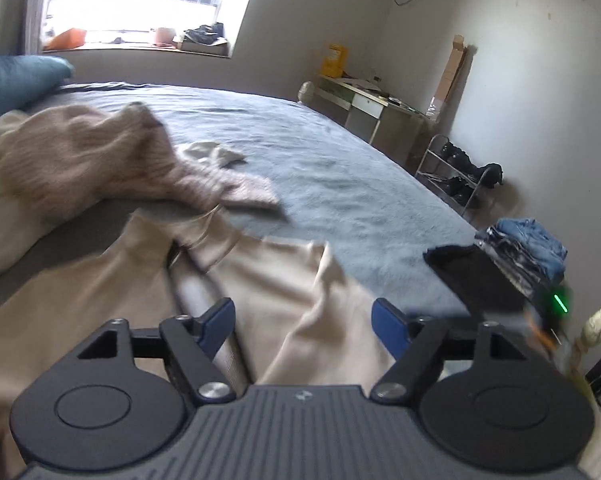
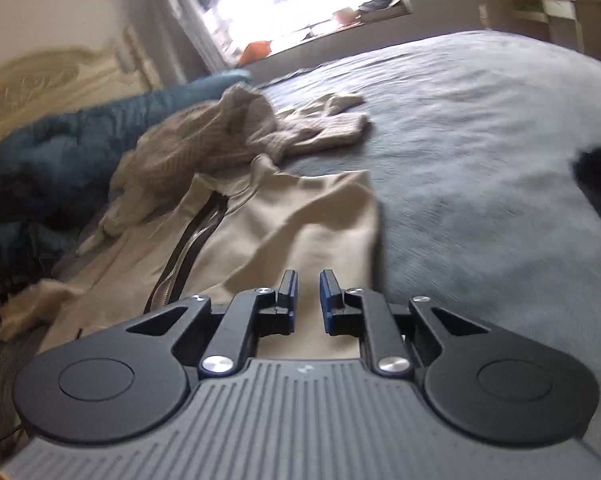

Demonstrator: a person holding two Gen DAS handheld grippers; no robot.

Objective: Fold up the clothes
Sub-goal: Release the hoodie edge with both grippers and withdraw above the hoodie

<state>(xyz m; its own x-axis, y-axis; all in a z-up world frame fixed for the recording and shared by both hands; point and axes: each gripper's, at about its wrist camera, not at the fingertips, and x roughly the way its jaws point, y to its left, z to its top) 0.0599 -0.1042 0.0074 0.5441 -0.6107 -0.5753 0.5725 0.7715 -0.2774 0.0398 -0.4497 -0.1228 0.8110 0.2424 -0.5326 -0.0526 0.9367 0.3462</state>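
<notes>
The beige zip-up garment (image 1: 284, 280) lies spread but rumpled on the grey bed (image 1: 340, 184), under both tools, with a knitted sweater (image 1: 100, 156) heaped just beyond its collar. The left hand-held gripper (image 1: 303, 322) stands wide and empty above it; the right hand-held gripper (image 2: 308, 286) is narrowed to a slit, holding nothing. Risk, as I judge it — a pinch may catch both layers near the zip (image 2: 188, 248), or drag the sweater along, skewing the fold.

Left tool (image 1: 303, 320): black linkages, blue pads, silver screws; right tool (image 2: 308, 286) alike; ribbed grey bodies.
</notes>
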